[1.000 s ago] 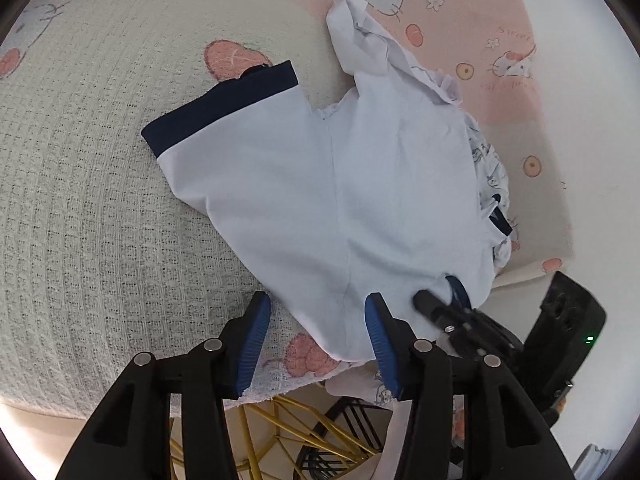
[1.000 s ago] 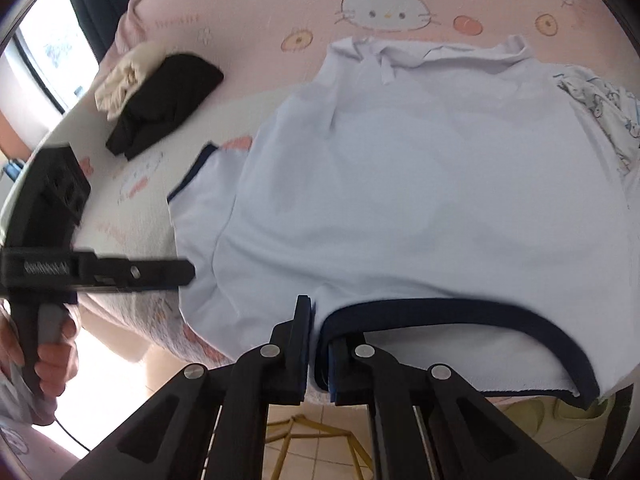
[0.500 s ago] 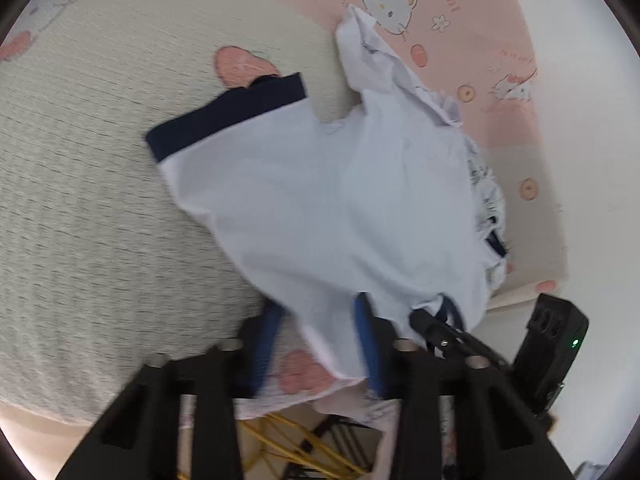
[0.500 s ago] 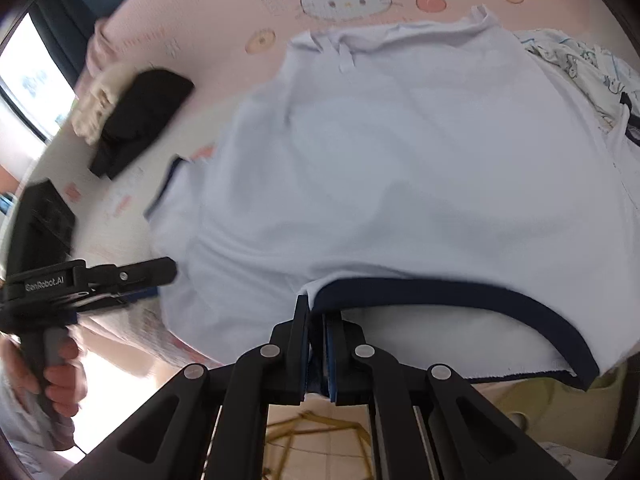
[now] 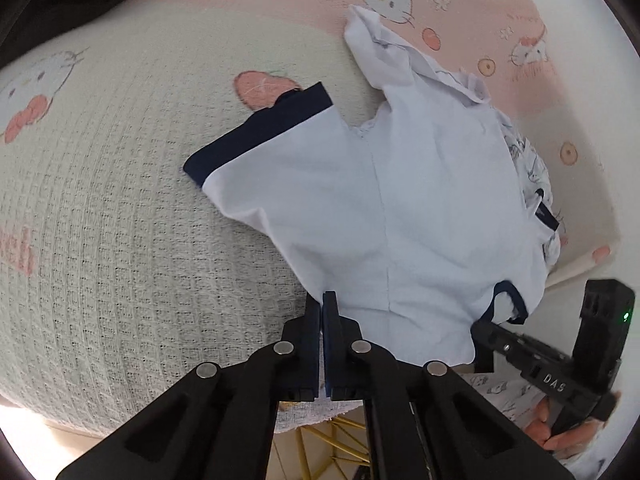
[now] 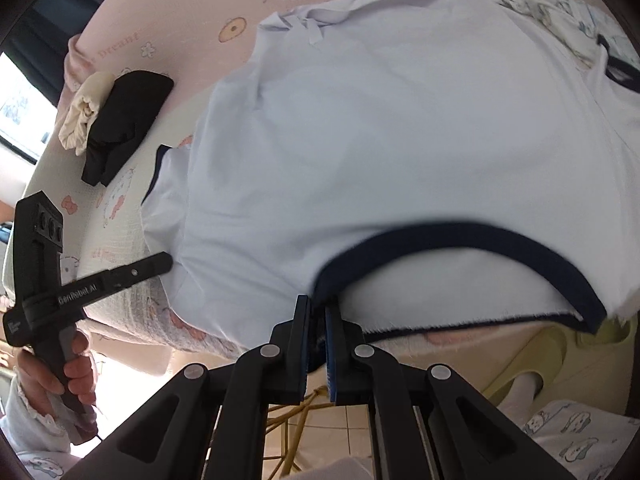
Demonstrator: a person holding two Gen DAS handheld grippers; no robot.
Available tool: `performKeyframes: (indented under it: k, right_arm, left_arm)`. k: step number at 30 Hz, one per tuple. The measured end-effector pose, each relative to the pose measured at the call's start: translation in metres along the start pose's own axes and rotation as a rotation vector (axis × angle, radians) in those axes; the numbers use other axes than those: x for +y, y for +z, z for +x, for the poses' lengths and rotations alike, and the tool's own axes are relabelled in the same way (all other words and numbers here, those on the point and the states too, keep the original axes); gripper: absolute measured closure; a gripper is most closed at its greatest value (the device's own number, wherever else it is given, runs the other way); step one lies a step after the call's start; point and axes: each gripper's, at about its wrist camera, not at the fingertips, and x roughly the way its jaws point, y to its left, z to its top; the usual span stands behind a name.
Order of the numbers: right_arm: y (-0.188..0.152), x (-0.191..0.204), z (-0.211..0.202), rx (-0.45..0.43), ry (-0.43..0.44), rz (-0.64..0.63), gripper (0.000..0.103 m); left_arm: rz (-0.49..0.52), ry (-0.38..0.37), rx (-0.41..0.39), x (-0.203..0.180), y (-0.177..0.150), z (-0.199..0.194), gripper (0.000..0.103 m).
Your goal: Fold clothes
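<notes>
A pale blue shirt [image 5: 400, 208] with navy cuffs lies spread on the bed, also filling the right wrist view as the shirt [image 6: 384, 128]. My left gripper [image 5: 322, 300] is shut on the shirt's near hem edge. My right gripper [image 6: 317, 306] is shut on the shirt at the end of its navy-trimmed opening [image 6: 460, 236]. One navy-cuffed sleeve [image 5: 260, 128] points left across the blanket. From the right wrist view the left gripper [image 6: 160, 260] reaches in at the left, held by a hand [image 6: 76, 364].
The bed has a green waffle blanket [image 5: 100, 220] and a pink cartoon-cat sheet [image 5: 460, 8]. A black and cream folded pile [image 6: 116, 124] lies at the far left. A printed garment [image 5: 532, 168] lies under the shirt's right side. Below the bed edge are yellow slippers [image 6: 560, 344] and tiled floor.
My left gripper went from open around the hem to shut on it. The right gripper stayed shut on the navy trim and drew closer over the shirt.
</notes>
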Motion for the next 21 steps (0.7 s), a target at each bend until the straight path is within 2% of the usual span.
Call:
performKeyframes:
  k: [6,8,10,11,14,16,17,19,20,21]
  right_arm:
    - [-0.003,-0.014,-0.008,-0.008,0.035,0.044,0.099]
    - [-0.001,-0.008,-0.009,-0.030,0.026,0.015,0.099]
    - [0.003,-0.004,-0.011,-0.060,0.014,-0.003,0.098]
    - [0.004,-0.005,-0.015,-0.077,0.016,0.002,0.097]
    - [0.007,-0.007,-0.027,-0.131,0.015,0.019,0.096]
    - [0.009,-0.009,-0.037,-0.170,0.003,0.027,0.079]
    - [0.012,-0.009,-0.040,-0.189,0.000,0.028,0.065]
    - [0.015,-0.009,-0.047,-0.226,0.001,0.032,0.062]
    - [0.017,-0.008,-0.048,-0.235,0.002,0.035,0.062]
    - [0.019,-0.007,-0.049,-0.240,0.005,0.041,0.062]
  left_arm:
    - [0.016,0.008,0.002,0.002,-0.006,-0.005,0.101]
    - [-0.016,-0.029,-0.009,0.006,-0.009,-0.010,0.101]
    - [-0.042,-0.107,-0.035,0.010,-0.013,-0.016,0.101]
    - [-0.048,-0.121,-0.050,0.010,-0.014,-0.021,0.100]
    - [0.011,-0.096,-0.090,0.000,-0.015,-0.035,0.099]
    - [0.049,-0.071,-0.102,-0.007,-0.013,-0.038,0.095]
    - [0.054,-0.069,-0.101,-0.010,-0.013,-0.040,0.090]
    - [0.061,-0.057,-0.108,-0.013,-0.010,-0.046,0.070]
    - [0.062,-0.050,-0.116,-0.013,-0.009,-0.048,0.055]
    - [0.064,-0.042,-0.124,-0.014,-0.007,-0.051,0.050]
